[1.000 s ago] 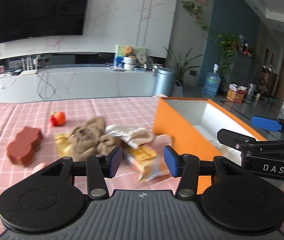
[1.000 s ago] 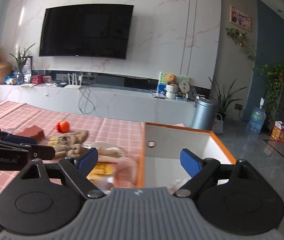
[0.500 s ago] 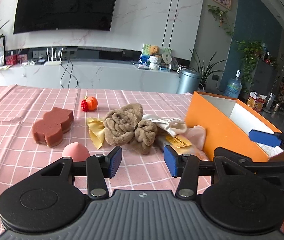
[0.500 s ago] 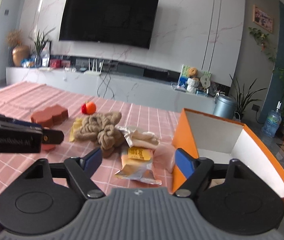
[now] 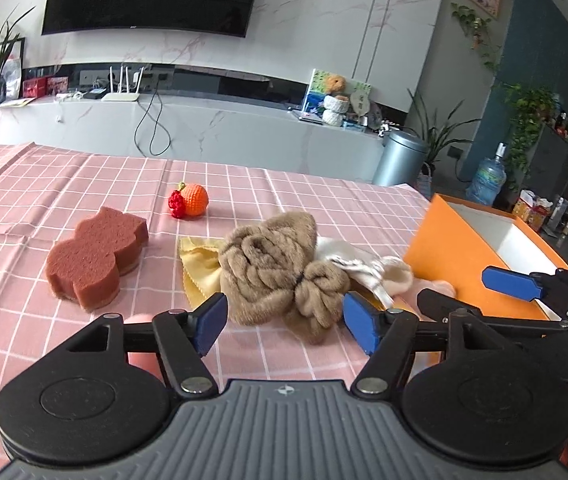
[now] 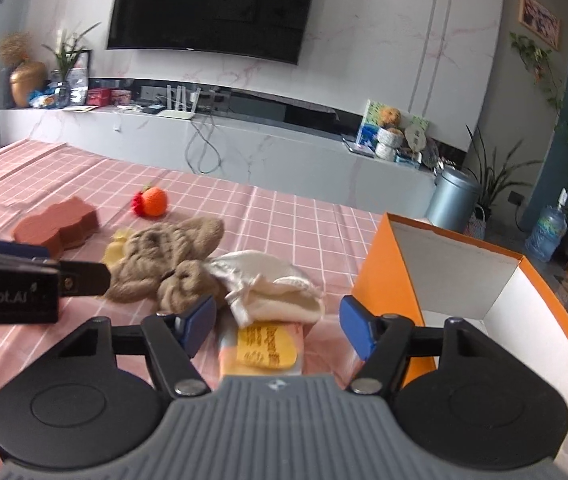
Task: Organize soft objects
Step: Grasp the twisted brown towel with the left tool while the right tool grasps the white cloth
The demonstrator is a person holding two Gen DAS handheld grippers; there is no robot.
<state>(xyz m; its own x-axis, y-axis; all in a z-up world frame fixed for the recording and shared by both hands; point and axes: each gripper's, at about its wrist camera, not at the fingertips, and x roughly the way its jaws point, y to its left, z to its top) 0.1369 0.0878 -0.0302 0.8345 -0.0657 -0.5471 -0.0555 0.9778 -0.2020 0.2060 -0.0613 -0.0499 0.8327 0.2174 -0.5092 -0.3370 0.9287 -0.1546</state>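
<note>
**Left wrist view: both grippers swing back to the pile by the box**

Left wrist view now looks square at the pile instead of the orange box (image 5: 456,264), which has slid off to the right edge. A second ago the box filled much more of both views, so both hands have come away from it and dropped toward the cloth. My read: one drop-off is done and the next pick is being lined up.

Left gripper (image 5: 286,322) has its jaws opening, spread wide, nothing between the pads yet. The brown towel (image 5: 272,268) sits just ahead of it, left of the box. Right gripper (image 6: 276,326) is closing, and the yellow-labelled packet (image 6: 266,348) lies between its pads, but I don't see them pressing on it yet.

Everything else, going by the box:
- cream pouch (image 6: 272,288) just left of it, touching the towel
- yellow cloth (image 5: 200,266) poking out from under the towel's far-left side
- sponge (image 5: 94,256) well to the left
- knitted orange (image 5: 194,200) left and further back
- pink ball (image 5: 142,358) mostly hidden behind the left gripper

The box: white inside, and the floor I can see looks bare. The near corner is hidden, so I can't say what's already in there.
</note>
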